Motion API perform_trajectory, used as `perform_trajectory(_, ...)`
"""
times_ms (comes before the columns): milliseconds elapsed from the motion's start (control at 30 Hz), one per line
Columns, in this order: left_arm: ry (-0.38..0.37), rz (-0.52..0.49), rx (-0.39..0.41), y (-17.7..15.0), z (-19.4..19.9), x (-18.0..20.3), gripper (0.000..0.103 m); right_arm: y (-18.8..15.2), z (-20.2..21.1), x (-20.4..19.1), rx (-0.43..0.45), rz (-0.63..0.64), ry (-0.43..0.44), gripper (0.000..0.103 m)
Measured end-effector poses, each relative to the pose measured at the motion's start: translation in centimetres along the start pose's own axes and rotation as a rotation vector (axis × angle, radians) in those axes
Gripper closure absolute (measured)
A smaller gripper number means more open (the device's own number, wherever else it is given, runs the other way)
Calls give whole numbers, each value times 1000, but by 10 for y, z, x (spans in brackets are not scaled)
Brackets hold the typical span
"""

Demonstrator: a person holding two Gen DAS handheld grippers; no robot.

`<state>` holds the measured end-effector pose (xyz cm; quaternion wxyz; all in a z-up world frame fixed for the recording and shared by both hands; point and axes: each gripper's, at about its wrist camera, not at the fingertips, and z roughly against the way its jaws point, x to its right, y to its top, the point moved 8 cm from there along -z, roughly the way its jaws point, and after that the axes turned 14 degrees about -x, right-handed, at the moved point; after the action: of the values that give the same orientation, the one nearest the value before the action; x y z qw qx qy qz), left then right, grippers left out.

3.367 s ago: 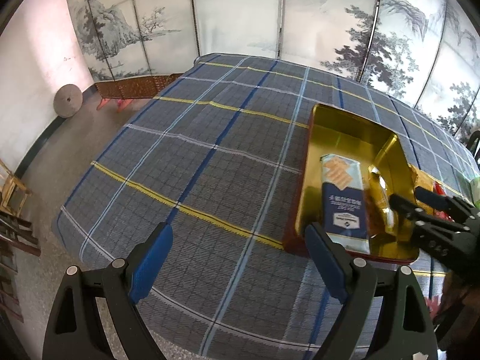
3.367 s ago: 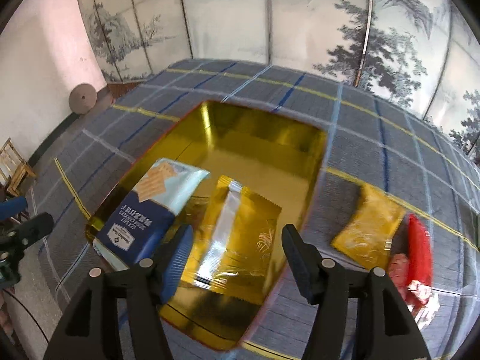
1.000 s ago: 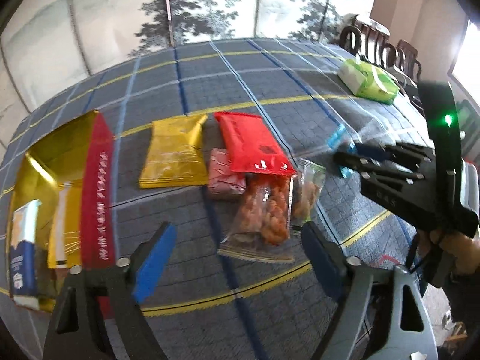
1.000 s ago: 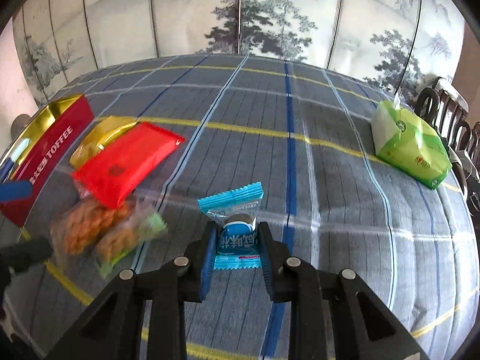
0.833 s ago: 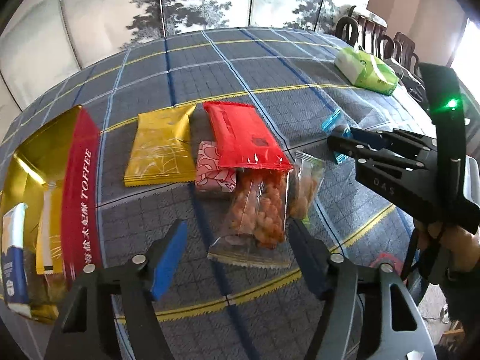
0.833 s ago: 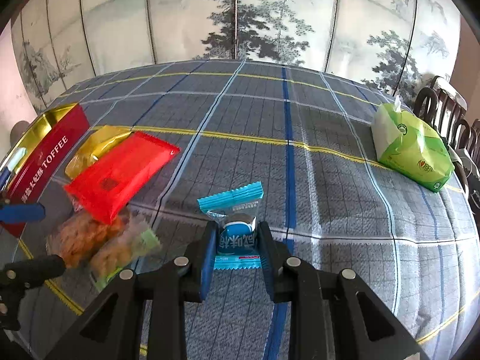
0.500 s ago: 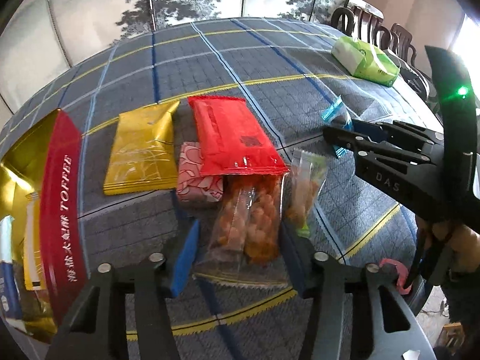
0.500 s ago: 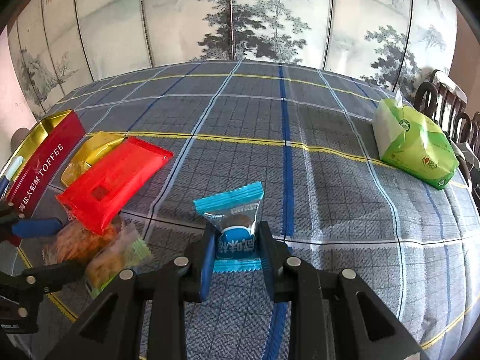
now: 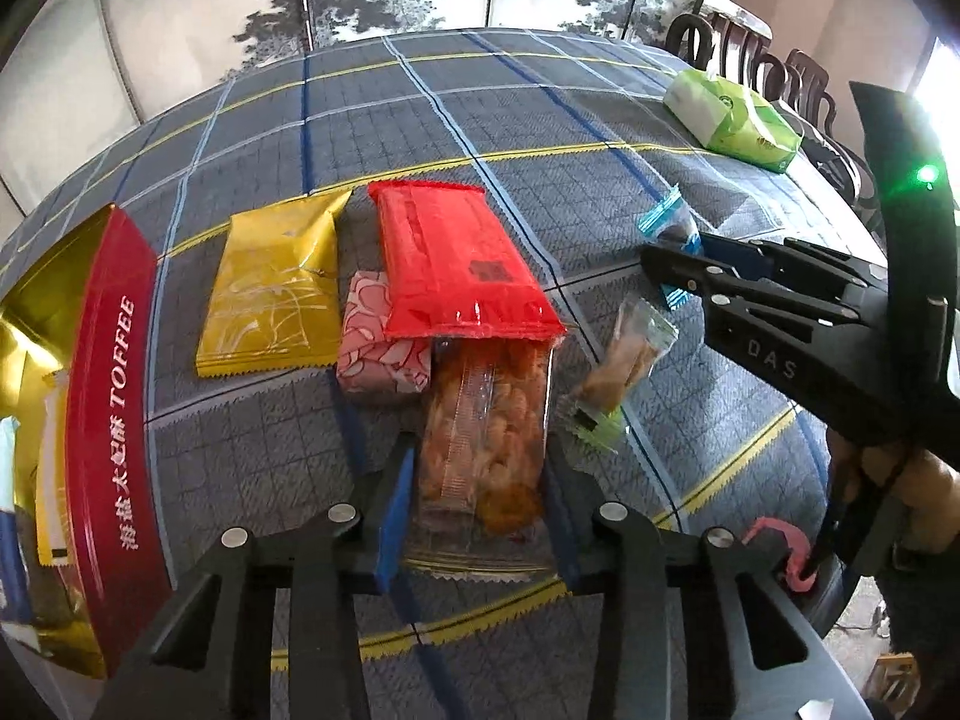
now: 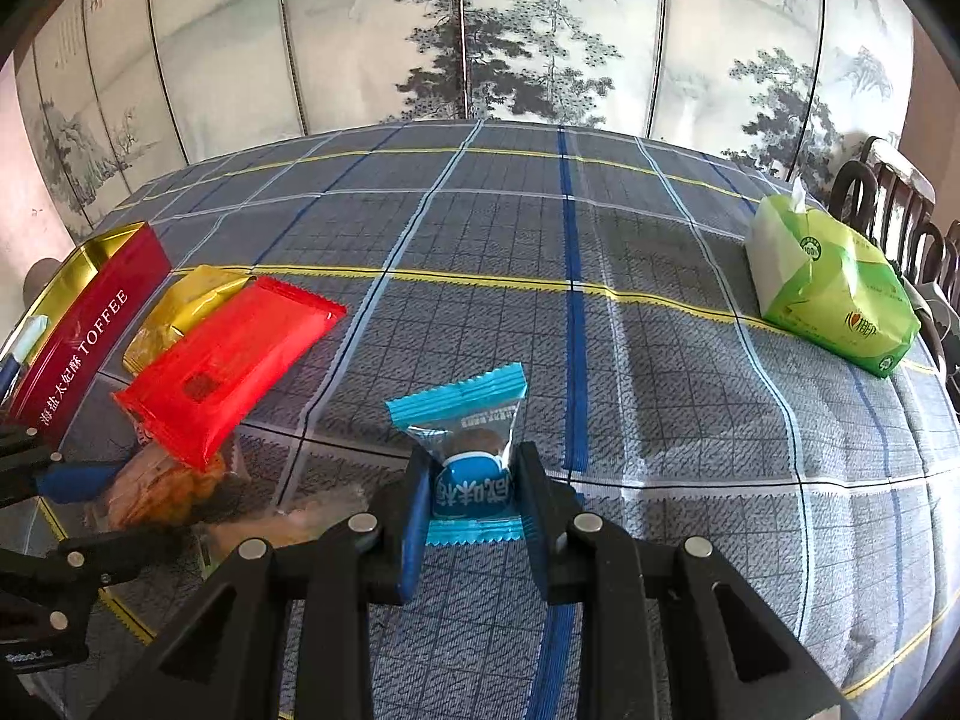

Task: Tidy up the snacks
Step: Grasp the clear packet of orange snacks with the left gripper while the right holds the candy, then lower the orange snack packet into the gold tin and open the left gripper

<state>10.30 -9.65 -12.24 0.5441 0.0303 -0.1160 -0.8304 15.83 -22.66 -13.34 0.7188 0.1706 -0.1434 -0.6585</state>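
Clear cellophane nut bag (image 9: 483, 450) sits pinched in my just-closing left gripper (image 9: 477, 519); right gripper (image 10: 471, 495) clamps the blue candy (image 10: 471, 468); next, I'd lift both toward the toffee tin (image 9: 114, 408).

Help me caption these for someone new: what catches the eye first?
The red packet mid-table, overlapping the clear bag of orange snacks that the left gripper, whose jaws have just been closing, now pinches. The right gripper clamps a small blue-wrapped sweet. At far left stands the red toffee tin.
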Motion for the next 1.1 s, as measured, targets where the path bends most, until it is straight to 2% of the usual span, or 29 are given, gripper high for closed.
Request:
perform_trajectory(567, -33, 7, -9, -36, 32, 1, 68, 0, 0, 0, 0, 2, -3, 76)
perform_trajectory(700, -32, 28, 34, -40, 51, -6, 68, 0, 0, 0, -1, 3, -5, 76)
perform_trajectory(800, -22, 60, 85, -39, 72, -19, 68, 0, 1, 1, -1, 5, -10, 76)
perform_trajectory(933, 27, 149, 162, -36, 101, -55, 68, 0, 1, 0, -1, 7, -14, 76)
perform_trajectory(1100, 87, 279, 177, -39, 110, -110, 68, 0, 1, -2, -1, 9, -19, 76)
